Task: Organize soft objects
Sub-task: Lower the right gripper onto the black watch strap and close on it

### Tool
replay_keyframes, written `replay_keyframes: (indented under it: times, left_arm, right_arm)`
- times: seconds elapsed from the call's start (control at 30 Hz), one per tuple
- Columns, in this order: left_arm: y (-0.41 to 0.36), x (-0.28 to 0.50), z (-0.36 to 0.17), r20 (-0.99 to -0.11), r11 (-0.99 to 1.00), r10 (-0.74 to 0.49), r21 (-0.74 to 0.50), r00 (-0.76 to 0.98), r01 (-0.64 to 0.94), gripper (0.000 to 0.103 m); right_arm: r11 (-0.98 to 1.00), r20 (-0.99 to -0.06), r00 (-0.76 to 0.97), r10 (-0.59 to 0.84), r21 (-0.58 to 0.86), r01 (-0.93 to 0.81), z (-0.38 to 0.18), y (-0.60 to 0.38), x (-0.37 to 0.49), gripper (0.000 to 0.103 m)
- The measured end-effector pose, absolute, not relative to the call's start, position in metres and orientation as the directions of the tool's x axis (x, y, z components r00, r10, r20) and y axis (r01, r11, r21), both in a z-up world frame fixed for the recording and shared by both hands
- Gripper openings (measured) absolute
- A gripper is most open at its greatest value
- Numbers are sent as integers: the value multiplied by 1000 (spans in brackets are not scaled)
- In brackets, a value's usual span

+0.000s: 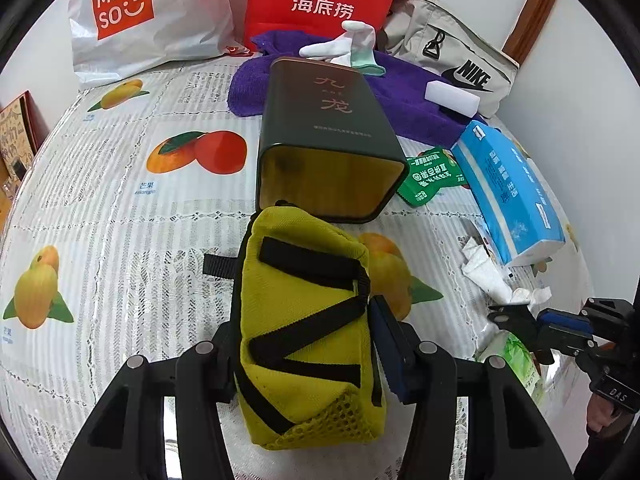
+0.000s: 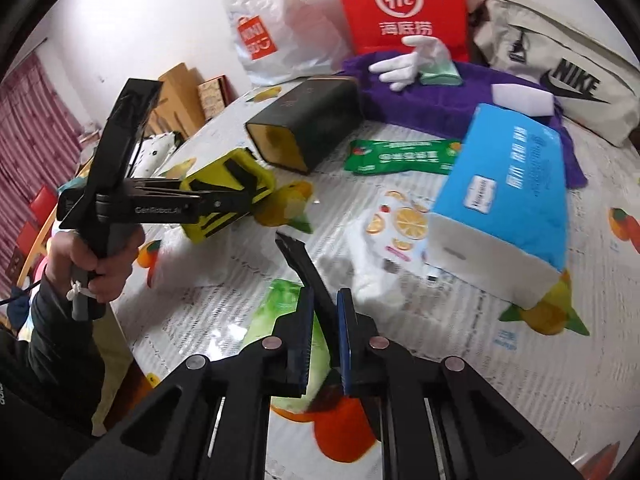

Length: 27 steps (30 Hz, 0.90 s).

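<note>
Gripping the yellow pouch (image 1: pixel 304 360) across its width with the left tool (image 1: pixel 306 312), pads pressed into both cloth sides, black webbing straps running zigzag over the top and a mesh pocket showing at the near end. Held above the bench (image 1: pixel 120 220), far end just before the open mouth of the dark green tin (image 1: pixel 320 120), which lies on its side with the opening toward the camera. Judged light and squashy: padded fabric, giving under the pads, unlikely to slip thanks to the coarse weave, and nothing in it to break. Best taken as now, mid-body across the short side, so that neither end droops much; better to avoid the loose straps alone, since those would let the body swing and catch on the tin's rim. Likely a snug fit, so worth feeding in end first and letting the fabric compress against the stiff metal walls; probably a light tin too, apt to slide on the slick plastic cloth when pushed. Over on the right, the right tool (image 2: pixel 316 280) drawn almost together, only a narrow slit left and nothing seen pinched in its own view, hovering over a pale green packet near a crumpled white tissue (image 1: pixel 492 280). Further soft things waiting beyond: a purple towel (image 1: pixel 400 104) with a white glove (image 1: pixel 340 44) lying on it, and a blue tissue pack (image 1: pixel 508 184) to the right of the tin, all limp, light and easy to pinch anywhere.
</note>
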<state>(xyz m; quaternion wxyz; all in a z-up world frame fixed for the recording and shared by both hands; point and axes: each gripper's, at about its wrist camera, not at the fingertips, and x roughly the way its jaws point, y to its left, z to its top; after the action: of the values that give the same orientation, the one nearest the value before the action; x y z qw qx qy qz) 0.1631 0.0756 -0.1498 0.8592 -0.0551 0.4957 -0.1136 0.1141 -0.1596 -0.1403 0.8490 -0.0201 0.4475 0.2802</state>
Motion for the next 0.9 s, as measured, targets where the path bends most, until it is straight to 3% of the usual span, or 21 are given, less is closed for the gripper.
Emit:
replay_keyframes:
  times: [0.57, 0.9]
  left_arm:
    - [75, 164, -151, -842, 969, -244, -200, 482, 141, 52]
    - [72, 163, -151, -845, 972, -234, -188, 480, 143, 52]
  right_arm:
    - [853, -817, 413, 402, 169, -494, -145, -172, 108, 13]
    - [830, -787, 474, 395, 86, -551, -139, -148, 103, 27]
